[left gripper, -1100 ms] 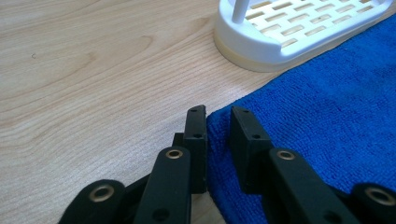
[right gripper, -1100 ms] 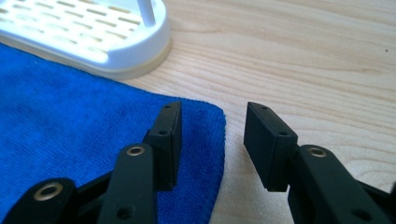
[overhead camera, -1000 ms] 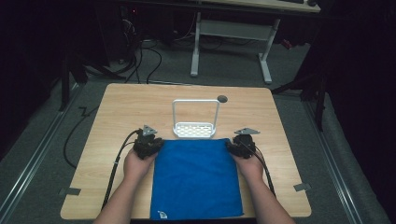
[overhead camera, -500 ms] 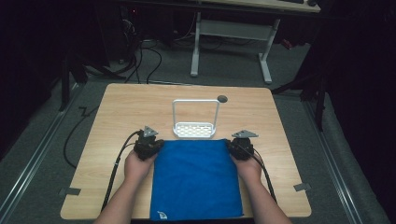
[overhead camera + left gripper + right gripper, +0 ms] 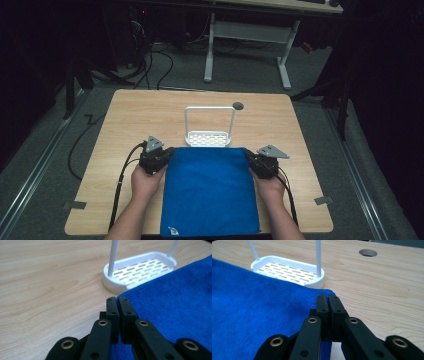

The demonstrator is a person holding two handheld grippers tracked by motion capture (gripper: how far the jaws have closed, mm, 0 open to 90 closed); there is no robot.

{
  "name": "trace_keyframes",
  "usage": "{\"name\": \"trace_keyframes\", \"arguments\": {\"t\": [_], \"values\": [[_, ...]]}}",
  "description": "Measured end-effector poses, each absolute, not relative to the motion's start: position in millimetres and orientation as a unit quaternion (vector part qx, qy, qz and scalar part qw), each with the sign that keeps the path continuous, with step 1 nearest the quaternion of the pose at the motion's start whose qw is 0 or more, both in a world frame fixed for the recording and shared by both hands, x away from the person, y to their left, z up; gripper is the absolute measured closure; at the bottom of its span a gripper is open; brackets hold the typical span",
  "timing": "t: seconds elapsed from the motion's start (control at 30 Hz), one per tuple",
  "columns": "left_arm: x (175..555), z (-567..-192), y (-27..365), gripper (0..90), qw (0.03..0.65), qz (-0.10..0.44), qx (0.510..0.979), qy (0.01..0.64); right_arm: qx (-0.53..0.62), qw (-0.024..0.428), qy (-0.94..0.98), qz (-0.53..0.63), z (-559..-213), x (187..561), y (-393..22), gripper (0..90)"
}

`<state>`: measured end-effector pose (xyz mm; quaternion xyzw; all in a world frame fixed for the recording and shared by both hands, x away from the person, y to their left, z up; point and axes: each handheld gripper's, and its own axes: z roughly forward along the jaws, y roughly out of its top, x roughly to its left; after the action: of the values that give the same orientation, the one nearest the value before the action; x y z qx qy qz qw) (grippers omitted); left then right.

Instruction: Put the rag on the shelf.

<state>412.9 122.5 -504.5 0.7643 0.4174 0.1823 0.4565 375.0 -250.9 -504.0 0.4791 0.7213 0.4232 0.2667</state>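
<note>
A blue towel lies flat on the wooden table, its near edge at the table's front. My left gripper is at its far left corner. In the left gripper view the jaws have just been closing, and my left gripper stands shut on that corner of the towel. My right gripper is shut on the far right corner; in the right gripper view the gripper pinches the towel's edge.
A white slotted rack with a tall wire hoop stands just beyond the towel's far edge, close to both grippers. A round hole sits in the tabletop behind it. Cables trail back from each gripper.
Both grippers have closed on the towel's far corners and drawn slightly back toward the person, the corners coming a little off the table.
</note>
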Motion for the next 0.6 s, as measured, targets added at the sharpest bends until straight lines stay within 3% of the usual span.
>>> {"name": "trace_keyframes", "arguments": {"t": [0.6], "values": [[383.9,-470.0,129.8,87.7,0.524,0.232,0.720,0.391,0.454,0.315,0.679,0.484,-469.6,344.6,-251.0,88.1]]}}
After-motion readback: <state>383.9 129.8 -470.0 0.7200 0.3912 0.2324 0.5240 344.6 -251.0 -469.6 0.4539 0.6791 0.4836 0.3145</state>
